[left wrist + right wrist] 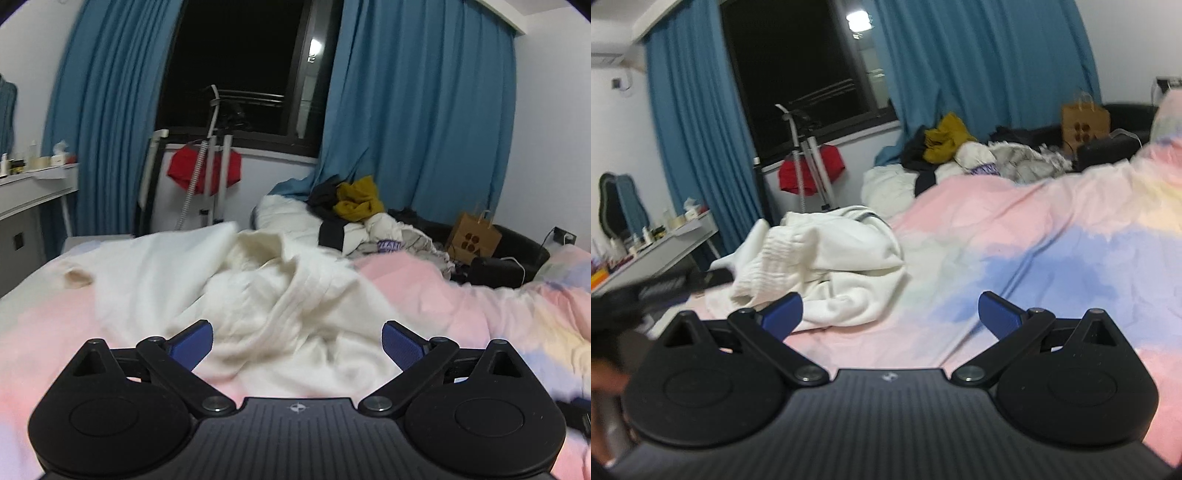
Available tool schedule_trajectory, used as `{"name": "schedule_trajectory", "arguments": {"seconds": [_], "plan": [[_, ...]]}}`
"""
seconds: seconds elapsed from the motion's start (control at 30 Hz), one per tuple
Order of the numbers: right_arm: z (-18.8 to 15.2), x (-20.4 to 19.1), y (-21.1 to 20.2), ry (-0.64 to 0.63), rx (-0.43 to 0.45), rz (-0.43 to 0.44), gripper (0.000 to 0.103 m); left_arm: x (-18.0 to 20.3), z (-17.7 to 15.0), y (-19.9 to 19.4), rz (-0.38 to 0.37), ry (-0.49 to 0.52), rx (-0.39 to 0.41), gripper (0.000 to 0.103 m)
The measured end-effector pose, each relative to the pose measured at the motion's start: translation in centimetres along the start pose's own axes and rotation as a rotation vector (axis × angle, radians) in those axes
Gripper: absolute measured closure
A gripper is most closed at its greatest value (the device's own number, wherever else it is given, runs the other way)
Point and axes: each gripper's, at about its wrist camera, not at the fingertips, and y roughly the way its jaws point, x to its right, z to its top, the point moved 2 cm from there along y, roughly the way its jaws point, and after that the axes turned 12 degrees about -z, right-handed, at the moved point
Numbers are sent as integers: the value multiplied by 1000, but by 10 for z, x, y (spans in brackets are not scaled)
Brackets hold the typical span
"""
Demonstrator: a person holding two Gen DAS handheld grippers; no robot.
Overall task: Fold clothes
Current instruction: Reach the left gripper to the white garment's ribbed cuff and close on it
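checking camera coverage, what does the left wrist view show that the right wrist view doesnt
Only the left wrist view: the open left tongs right over the crumpled white garment.
Only the right: the open right tongs over bare pastel bedding, plus a mirror at far left.
Both: blue curtains, red cloth, mustard garment, paper bag.

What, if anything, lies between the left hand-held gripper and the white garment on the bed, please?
Nothing visible. The left hand-held gripper is open, and the crumpled white knitted garment lies directly ahead of its blue fingertips on the pink pastel bedspread. The pile of other clothes sits farther back, near the blue curtain.
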Motion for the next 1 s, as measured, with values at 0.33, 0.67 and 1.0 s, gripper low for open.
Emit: {"name": "schedule_trajectory", "arguments": {"seconds": [0.33, 0.67, 1.0], "plan": [[-11, 15, 45, 58, -86, 34, 0, -9, 30, 134, -33, 0, -34, 22], [-9, 22, 42, 93, -66, 36, 0, 15, 42, 129, -39, 63, -104, 80], [1, 26, 17, 101, 11, 43, 0, 96, 18, -31, -182, 280, -69, 92]]}}
